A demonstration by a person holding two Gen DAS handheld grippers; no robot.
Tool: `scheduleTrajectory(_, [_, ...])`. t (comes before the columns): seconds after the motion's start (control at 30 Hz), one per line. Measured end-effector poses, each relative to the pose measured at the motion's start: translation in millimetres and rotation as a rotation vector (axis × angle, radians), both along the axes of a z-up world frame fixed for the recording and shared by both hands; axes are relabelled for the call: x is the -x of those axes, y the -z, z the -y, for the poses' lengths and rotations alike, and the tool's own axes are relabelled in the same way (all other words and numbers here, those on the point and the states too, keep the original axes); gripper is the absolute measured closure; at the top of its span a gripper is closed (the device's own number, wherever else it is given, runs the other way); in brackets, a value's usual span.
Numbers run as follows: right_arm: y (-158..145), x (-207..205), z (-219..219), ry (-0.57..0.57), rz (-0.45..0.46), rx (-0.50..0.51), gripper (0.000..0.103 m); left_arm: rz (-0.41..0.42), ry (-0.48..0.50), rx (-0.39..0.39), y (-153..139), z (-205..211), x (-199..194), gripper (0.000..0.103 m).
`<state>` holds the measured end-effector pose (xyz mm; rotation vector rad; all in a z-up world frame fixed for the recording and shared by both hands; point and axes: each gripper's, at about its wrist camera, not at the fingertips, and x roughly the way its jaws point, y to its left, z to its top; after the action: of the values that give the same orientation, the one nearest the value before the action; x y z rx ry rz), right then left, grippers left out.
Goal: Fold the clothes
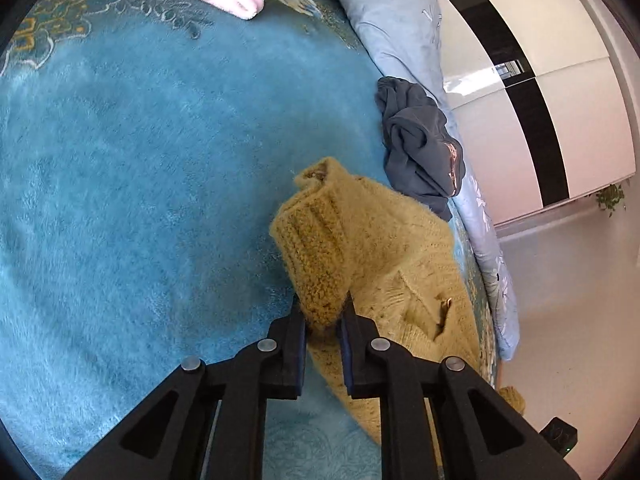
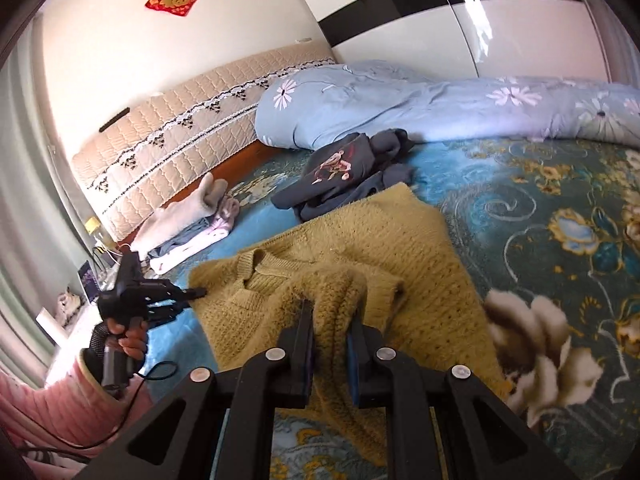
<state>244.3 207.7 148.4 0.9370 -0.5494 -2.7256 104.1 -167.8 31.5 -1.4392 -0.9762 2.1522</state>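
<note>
Now my left gripper is clamped on the yellow sweater at a ribbed edge | right gripper is clamped on a bunched fold – sweater lies on the blue blanket of the bed | dark garment just beyond it – touching.

A bed covered by a plush teal blanket with gold and cream floral patterning is carrying several garments. A mustard knitted sweater is lying spread across the blanket near its front, part of its knit lifting off the surface. Just behind it, a crumpled dark grey garment with a pink floral print is resting, touching the sweater's far edge. A pale blue flowered duvet is lying bunched along the bed's far side. A stack of folded pink and white clothes is sitting toward the quilted beige headboard.
</note>
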Motion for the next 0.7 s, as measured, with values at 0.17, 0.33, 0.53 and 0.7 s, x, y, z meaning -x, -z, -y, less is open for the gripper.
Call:
scheduleTrajectory(0.17, [-23.5, -11.0, -18.0, 0.096, -0.014, -0.021, 0.070, -0.058, 0.052, 0.061, -18.4, 13.2, 1.3, 0.079])
scheduleTrajectory(0.33, [-45.2, 12.9, -25.4, 0.146, 0.051, -0.084, 0.063, -0.204, 0.107, 0.204, -45.6, 9.1, 11.1, 0.065])
scheduleTrajectory(0.53, [-26.3, 101.7, 14.5, -0.053, 0.320, -0.249, 0.059, -0.339, 0.393, 0.354, -71.3, -31.4, 46.4, 0.049])
scheduleTrajectory(0.7, [12.3, 154.2, 37.6, -0.198, 0.485, -0.320, 0.052, -0.344, 0.612, 0.454, -55.4, -70.5, 73.8, 0.048])
